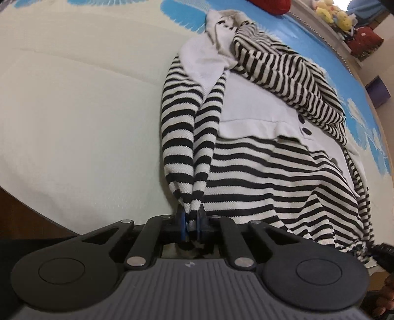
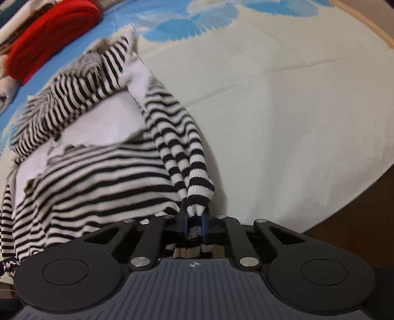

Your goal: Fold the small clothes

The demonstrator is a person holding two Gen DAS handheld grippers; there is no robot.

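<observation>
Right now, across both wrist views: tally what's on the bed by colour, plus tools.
Black-and-white striped garment: 1, each tool clamped on a striped end
Red folded cloth: 1
Blue-and-cream bedsheet: 1
Yellow plush toys on the far ledge: a cluster, number unclear, left out of the total
Tools: 2, left tool, right tool
Total: 5

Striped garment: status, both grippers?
Left gripper shut on black-and-white striped knit garment hem. Right gripper shut on same garment. Red folded cloth beyond, not obstructing.
</observation>
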